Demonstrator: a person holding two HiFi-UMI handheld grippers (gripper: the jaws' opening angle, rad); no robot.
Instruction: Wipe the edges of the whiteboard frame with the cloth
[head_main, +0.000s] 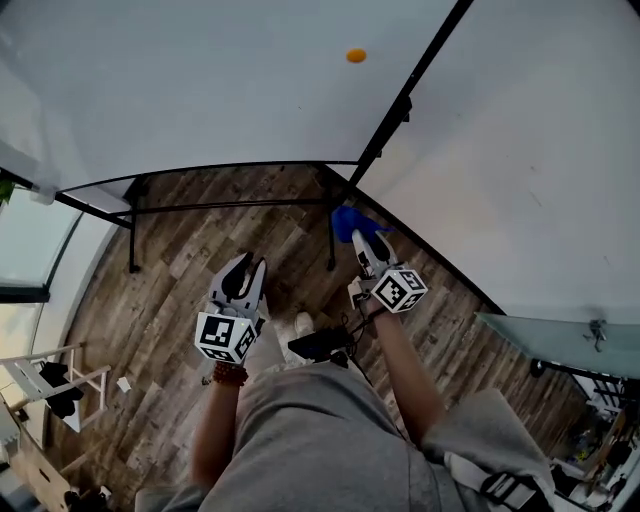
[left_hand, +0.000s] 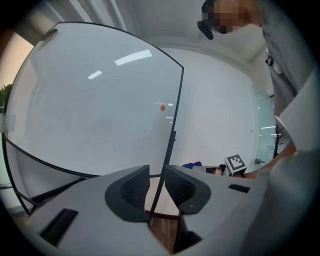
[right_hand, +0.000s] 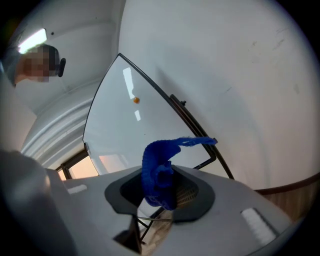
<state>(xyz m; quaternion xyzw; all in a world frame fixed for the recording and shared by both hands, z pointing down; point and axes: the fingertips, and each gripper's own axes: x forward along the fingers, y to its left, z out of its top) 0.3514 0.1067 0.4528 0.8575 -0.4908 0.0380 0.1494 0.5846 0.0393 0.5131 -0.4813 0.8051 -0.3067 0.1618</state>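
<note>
A white whiteboard with a thin black frame (head_main: 405, 100) stands on a stand ahead of me, and an orange magnet (head_main: 356, 55) sits on its face. My right gripper (head_main: 362, 243) is shut on a blue cloth (head_main: 350, 222), held just below the board's lower right corner. In the right gripper view the cloth (right_hand: 159, 170) bunches between the jaws (right_hand: 160, 187), with the frame edge (right_hand: 190, 122) behind it. My left gripper (head_main: 247, 265) hangs lower left, away from the board. It is open with a narrow gap and holds nothing (left_hand: 157, 185). The frame's right edge (left_hand: 172, 145) runs behind that gap.
The board's black stand legs (head_main: 132, 235) rest on a wood plank floor (head_main: 170, 300). A white wall (head_main: 540, 150) rises to the right of the board. A glass tabletop (head_main: 560, 340) is at the right, and a wooden rack (head_main: 50, 385) at the lower left.
</note>
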